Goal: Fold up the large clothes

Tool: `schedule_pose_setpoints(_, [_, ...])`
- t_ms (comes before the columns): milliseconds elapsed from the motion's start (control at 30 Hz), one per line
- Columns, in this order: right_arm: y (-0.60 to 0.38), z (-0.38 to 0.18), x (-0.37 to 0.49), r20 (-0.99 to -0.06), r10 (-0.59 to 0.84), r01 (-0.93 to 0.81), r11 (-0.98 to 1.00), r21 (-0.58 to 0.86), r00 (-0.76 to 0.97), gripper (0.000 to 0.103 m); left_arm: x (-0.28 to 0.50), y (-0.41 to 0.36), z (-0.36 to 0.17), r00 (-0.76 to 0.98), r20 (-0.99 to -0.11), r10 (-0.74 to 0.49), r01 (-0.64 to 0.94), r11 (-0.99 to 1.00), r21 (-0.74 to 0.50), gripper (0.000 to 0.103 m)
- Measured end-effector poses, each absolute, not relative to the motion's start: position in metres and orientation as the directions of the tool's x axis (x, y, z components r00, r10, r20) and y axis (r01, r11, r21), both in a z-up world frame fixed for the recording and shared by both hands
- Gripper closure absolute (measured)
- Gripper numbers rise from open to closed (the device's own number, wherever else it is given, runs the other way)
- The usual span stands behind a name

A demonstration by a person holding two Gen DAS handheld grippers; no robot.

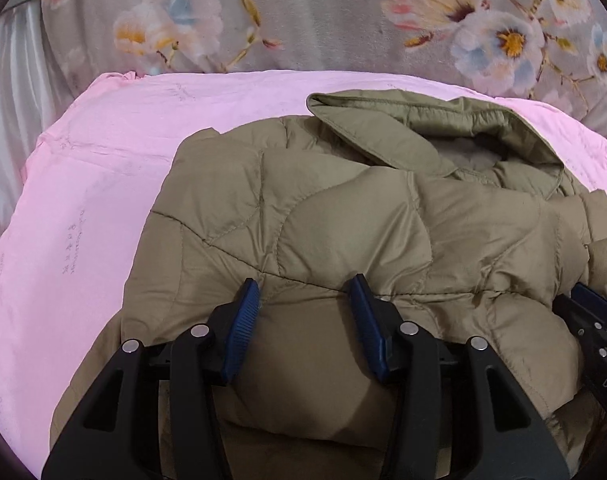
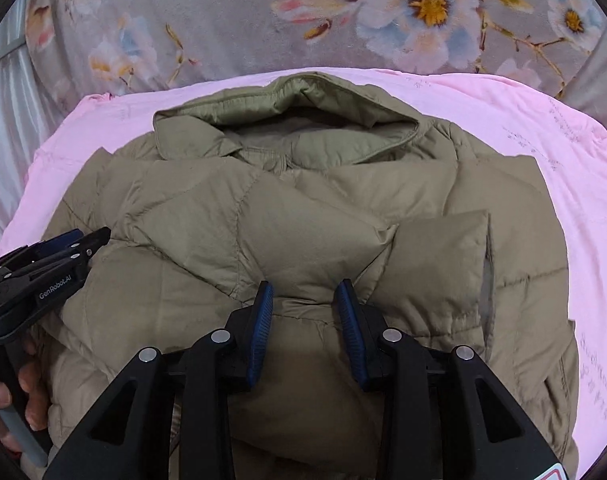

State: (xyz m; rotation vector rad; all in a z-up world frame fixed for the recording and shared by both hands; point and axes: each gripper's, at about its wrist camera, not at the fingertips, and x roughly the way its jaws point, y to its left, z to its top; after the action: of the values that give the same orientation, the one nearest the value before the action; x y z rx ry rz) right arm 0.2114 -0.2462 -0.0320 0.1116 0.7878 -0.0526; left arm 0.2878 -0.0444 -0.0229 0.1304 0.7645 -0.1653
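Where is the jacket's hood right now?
The hood lies at the jacket's far end in both views, opening upward on the pink sheet, just short of the floral blanket.

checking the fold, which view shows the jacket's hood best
The right wrist view: the hood sits near centre, its whole opening and rim visible. The left wrist view shows it off to the right, seen from an angle.

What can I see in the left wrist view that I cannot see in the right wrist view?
Only the left wrist view shows the right tool from its side, at the right edge. Only the right wrist view shows the hand holding the left tool, and the jacket's flat folded panel. Both show the olive quilted jacket with its hood on the pink sheet, the floral blanket behind, and each camera's own tool with jaws apart over the jacket.
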Motion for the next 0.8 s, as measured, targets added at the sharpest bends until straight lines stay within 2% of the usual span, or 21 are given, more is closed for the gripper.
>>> schedule_pose_setpoints(333, [-0.253,-0.034,0.200,-0.717,0.036,0.080,0.989,0.128,0.696,0.070,0.264,-0.037,-0.026,0.703,-0.702,-0.115,0.210,0.976,0.051,0.057])
schedule_pose_setpoints(433, [-0.262,-0.022,0.200,-0.720,0.059,0.098,0.980,0.174,0.692,0.070,0.263,-0.028,-0.014,0.698,-0.704,-0.130,0.198,0.980,0.014,0.057])
schedule_pose_setpoints(533, [-0.258,0.007,0.177,-0.667,0.086,0.071,0.976,0.204,0.741,0.070,0.256,-0.009,0.005,0.704,-0.699,-0.124,0.154,0.988,-0.021,0.051])
schedule_pose_setpoints(567, [-0.252,0.012,0.172,-0.670,0.093,0.051,0.980,0.192,0.737,0.070,0.256,-0.002,0.010,0.695,-0.711,-0.107,0.132,0.991,-0.020,0.047])
schedule_pose_setpoints(667, [-0.231,0.006,0.171,-0.712,0.132,-0.007,0.984,0.175,0.690,0.070,0.261,0.010,0.005,0.654,-0.754,-0.065,0.093,0.996,-0.005,0.047])
schedule_pose_setpoints(800, [-0.218,-0.020,0.176,-0.748,0.098,-0.002,0.992,0.127,0.657,0.070,0.263,0.011,-0.015,0.642,-0.766,-0.030,0.090,0.995,0.037,0.045])
